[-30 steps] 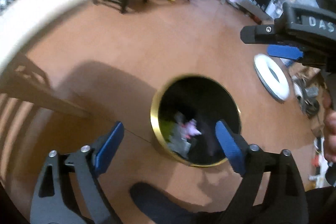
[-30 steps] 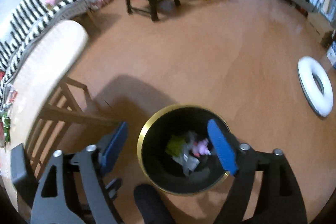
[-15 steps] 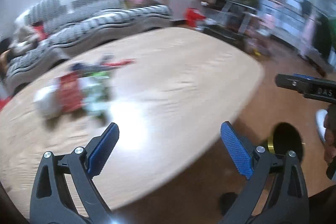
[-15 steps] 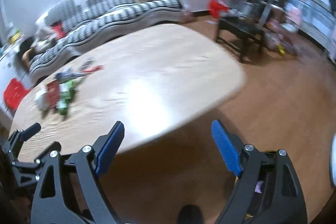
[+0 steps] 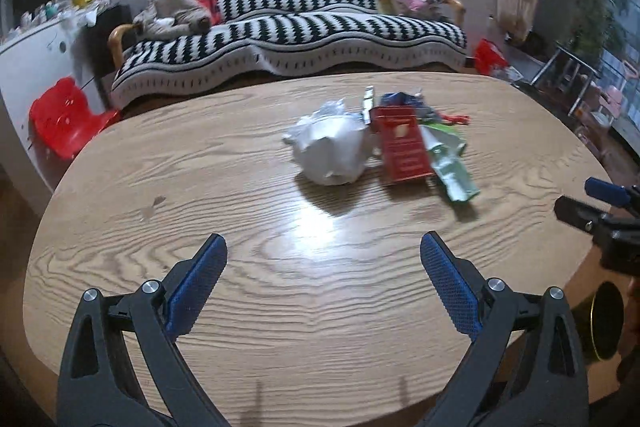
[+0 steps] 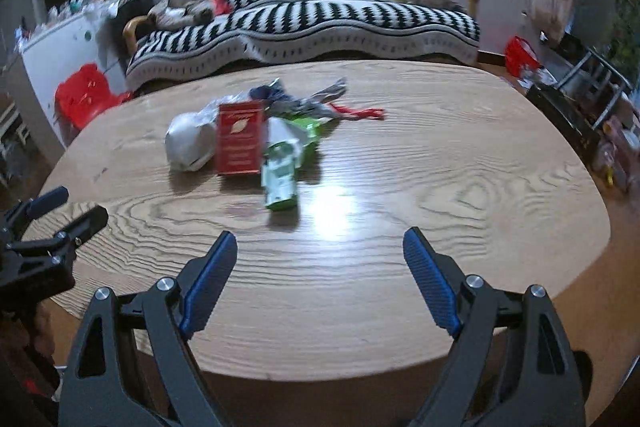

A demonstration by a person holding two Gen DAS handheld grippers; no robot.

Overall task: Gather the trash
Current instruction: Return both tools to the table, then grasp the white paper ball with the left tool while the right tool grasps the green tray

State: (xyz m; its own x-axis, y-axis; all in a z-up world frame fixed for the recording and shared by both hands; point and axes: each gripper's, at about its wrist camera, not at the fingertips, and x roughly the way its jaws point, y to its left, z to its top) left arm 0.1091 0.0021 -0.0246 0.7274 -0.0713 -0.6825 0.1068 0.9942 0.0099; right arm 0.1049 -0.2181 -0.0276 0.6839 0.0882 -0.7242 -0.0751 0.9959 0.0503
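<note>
A pile of trash lies on the oval wooden table (image 5: 200, 167): a crumpled white paper ball (image 5: 330, 151), a red box (image 5: 402, 149), a green and white carton (image 5: 452, 167), and blue, silver and red wrappers (image 5: 404, 101) behind. The pile also shows in the right wrist view, with the paper ball (image 6: 190, 145), red box (image 6: 239, 139) and green carton (image 6: 282, 167). My left gripper (image 5: 323, 285) is open and empty above the near table edge. My right gripper (image 6: 319, 277) is open and empty there too. The black bin with a gold rim (image 5: 604, 323) stands on the floor at the right.
A black and white striped sofa (image 5: 288, 23) stands behind the table. A red stool (image 5: 64, 115) and a white cabinet (image 5: 28, 67) are at the left. Shelving and clutter (image 6: 580, 95) line the right side.
Both grippers have swung up from over the bin on the floor to face the table and the trash pile. Both stay open and empty.
</note>
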